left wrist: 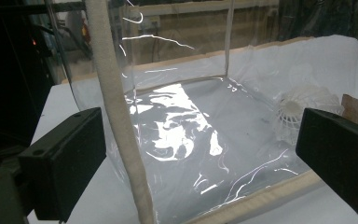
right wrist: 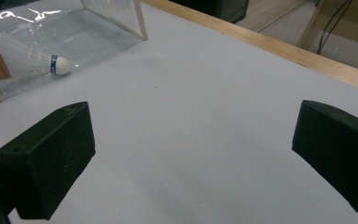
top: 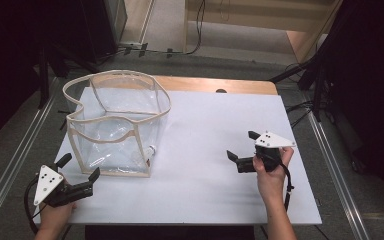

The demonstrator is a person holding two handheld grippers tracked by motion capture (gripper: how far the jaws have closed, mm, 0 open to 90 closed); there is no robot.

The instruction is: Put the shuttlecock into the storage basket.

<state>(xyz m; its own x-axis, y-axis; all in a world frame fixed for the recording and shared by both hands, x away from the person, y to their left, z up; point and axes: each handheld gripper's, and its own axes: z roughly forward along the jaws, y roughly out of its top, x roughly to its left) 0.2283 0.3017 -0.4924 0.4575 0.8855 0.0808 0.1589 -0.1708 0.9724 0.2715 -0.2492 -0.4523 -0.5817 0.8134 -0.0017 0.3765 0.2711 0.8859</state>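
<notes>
Both the left gripper (top: 79,170) and right gripper (top: 240,145) had jaws wide, empty. Clear bag (top: 115,125) looked light, floppy, slippery; best pinched at its stiff fabric-bound rim (left wrist: 116,116). Shuttlecock (right wrist: 32,60) inside appeared fragile.

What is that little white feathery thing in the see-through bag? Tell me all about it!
It's a shuttlecock, lying on its side on the floor of the clear plastic bag. It has a white feathered skirt, a round white cork tip, and a blue band just behind the tip. Neither gripper touches it.
</notes>
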